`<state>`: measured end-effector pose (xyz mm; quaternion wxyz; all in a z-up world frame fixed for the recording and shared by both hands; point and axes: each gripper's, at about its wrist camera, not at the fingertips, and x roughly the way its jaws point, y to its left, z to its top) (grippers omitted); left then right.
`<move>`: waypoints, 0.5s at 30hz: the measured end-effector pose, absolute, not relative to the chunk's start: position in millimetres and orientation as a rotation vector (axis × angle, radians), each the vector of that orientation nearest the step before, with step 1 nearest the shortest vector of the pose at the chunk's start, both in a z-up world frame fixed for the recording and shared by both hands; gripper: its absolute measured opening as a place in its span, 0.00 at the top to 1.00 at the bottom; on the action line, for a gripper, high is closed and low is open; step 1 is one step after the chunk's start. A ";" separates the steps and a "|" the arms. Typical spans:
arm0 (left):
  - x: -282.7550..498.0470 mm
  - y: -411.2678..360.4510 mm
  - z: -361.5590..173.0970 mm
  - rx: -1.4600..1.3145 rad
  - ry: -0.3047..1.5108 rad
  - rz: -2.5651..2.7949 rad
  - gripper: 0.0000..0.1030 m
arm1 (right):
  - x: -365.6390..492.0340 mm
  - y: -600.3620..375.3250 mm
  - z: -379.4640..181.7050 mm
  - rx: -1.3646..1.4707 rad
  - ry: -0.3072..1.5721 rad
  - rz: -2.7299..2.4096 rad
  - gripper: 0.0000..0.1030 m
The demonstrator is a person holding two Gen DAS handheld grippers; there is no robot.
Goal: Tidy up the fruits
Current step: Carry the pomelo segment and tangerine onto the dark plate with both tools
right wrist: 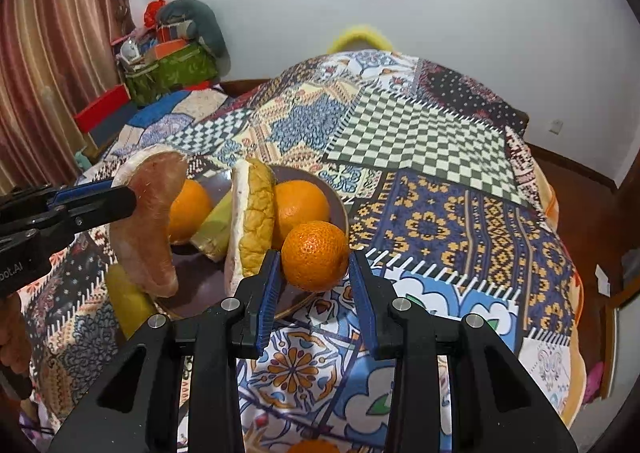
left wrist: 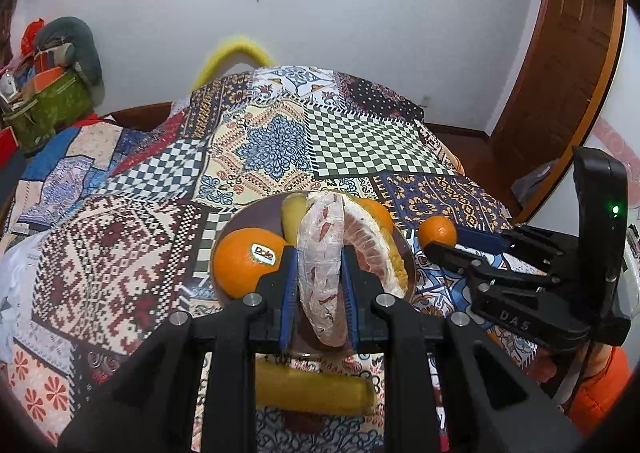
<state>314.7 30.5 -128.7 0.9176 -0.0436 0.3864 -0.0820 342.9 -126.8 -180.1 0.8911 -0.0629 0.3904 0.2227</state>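
Observation:
My left gripper [left wrist: 319, 277] is shut on a wrapped pomelo wedge [left wrist: 322, 265] and holds it above the brown plate [left wrist: 256, 213]; the wedge also shows in the right wrist view [right wrist: 150, 221]. The plate holds a Dole orange [left wrist: 246, 261], a second pomelo wedge [left wrist: 380, 249], a green-yellow fruit piece [left wrist: 292, 217] and another orange [right wrist: 298, 209]. My right gripper [right wrist: 316, 277] has its blue pads on both sides of a small mandarin [right wrist: 315, 255] beside the plate's right rim; it also shows in the left wrist view [left wrist: 438, 231].
A yellow banana [left wrist: 316, 393] lies on the patchwork quilt [left wrist: 120, 253] in front of the plate. Another orange [right wrist: 314, 447] sits at the bottom edge of the right wrist view. Boxes and bags [right wrist: 172, 57] stand at the far left, and a wooden door [left wrist: 560, 93] is at the right.

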 end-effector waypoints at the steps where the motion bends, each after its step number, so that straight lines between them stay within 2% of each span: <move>1: 317.8 30.9 -131.3 -0.095 0.801 -0.169 0.80 | 344.9 -125.4 -182.6 -0.132 0.820 0.468 0.69; 15: 337.9 31.5 -145.9 -0.115 0.833 -0.149 0.79 | 359.6 -119.4 -196.9 -0.145 0.877 0.484 0.68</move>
